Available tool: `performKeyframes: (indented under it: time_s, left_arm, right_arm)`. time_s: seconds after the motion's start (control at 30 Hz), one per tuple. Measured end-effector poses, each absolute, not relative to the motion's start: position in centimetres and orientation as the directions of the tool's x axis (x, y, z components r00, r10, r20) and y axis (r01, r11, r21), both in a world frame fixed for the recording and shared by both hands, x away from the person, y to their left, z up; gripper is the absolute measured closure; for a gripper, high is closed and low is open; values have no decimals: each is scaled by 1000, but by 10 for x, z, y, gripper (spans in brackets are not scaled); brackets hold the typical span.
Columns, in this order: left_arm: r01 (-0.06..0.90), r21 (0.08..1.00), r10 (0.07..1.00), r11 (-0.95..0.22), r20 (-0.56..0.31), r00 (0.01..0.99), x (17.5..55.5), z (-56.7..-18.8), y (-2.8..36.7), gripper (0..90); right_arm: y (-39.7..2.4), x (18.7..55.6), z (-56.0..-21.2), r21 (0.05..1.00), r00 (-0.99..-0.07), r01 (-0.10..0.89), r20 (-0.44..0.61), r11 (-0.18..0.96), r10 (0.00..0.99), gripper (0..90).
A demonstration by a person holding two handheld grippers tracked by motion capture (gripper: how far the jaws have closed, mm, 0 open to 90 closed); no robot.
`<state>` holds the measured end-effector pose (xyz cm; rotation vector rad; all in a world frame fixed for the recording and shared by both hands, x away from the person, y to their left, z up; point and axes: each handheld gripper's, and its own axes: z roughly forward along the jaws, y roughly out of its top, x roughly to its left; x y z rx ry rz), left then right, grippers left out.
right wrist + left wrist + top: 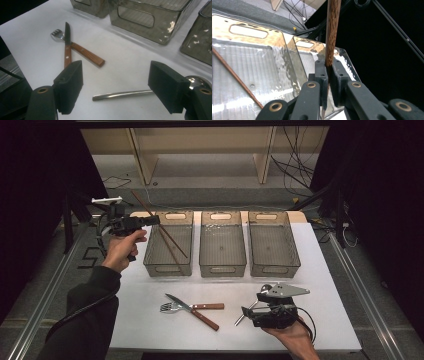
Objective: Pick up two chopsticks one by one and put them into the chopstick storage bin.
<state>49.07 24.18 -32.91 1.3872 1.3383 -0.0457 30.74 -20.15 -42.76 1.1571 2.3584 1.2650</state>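
Observation:
My left gripper hovers at the near-left corner of the left bin, shut on a brown wooden chopstick that sticks up and back from the jaws. In the left gripper view that chopstick rises from my left gripper. A second chopstick lies slantwise inside the left bin. My right gripper sits low at the table's front right, open. Its jaws straddle the handle of a metal spoon without touching it, seen from my right gripper.
Three clear grey bins stand in a row; the middle bin and the right bin hold nothing I can see. A wooden-handled knife and fork lie crossed on the white table, left of the spoon.

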Motion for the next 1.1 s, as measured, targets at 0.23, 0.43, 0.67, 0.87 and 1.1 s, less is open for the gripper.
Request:
performKeyframes:
  time_s: [0.23,0.43,0.67,0.87,1.1]
  left_arm:
    - [707,641,679,299,-663,314,503,-337,244,846]
    - [718,634,708,288,-646,286,511,-347,241,845]
    - [742,617,730,260,-629,267,517,-361,234,845]
    - [759,609,736,232,-620,273,519,-365,224,844]
    - [770,609,755,192,-593,281,522,-370,211,842]
  right_arm:
    - [-203,307,-428,783,-661,536,158,315,734,286]
    - [-204,306,-427,787,-661,532,155,313,734,283]
    - [-204,306,-428,786,-663,532,156,315,732,283]
    - [-203,307,-428,782,-664,535,157,318,731,283]
    - [-204,307,-428,784,-664,534,157,316,731,284]
